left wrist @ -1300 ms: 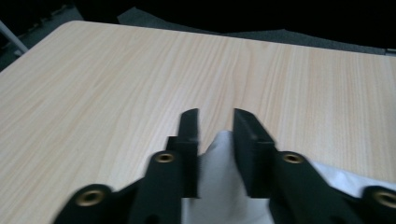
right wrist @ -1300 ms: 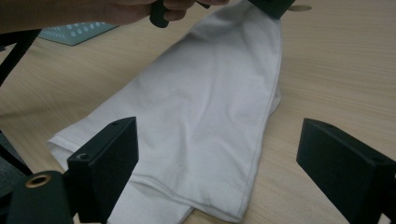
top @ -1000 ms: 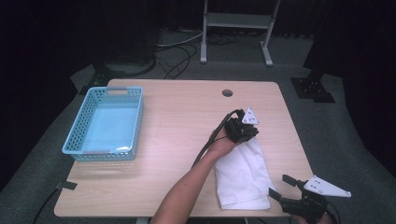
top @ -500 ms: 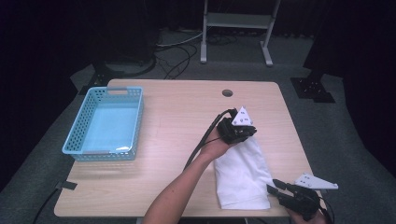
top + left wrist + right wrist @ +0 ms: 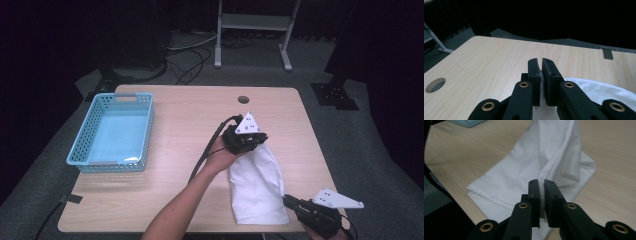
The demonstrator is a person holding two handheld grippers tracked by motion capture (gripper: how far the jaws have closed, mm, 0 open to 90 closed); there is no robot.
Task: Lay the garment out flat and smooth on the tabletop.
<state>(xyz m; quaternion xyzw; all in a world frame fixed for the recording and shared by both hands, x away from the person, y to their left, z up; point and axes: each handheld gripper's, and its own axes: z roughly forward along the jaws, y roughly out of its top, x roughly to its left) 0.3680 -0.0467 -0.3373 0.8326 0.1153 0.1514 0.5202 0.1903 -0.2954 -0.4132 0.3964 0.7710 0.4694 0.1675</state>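
With jaws pinched, white cloth [image 5: 541,162] between both

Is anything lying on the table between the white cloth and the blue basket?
Nothing visible does. The white cloth is pinched at its far end by the left gripper and at its near edge by the right gripper. Bare table lies between it and the blue basket at the left.
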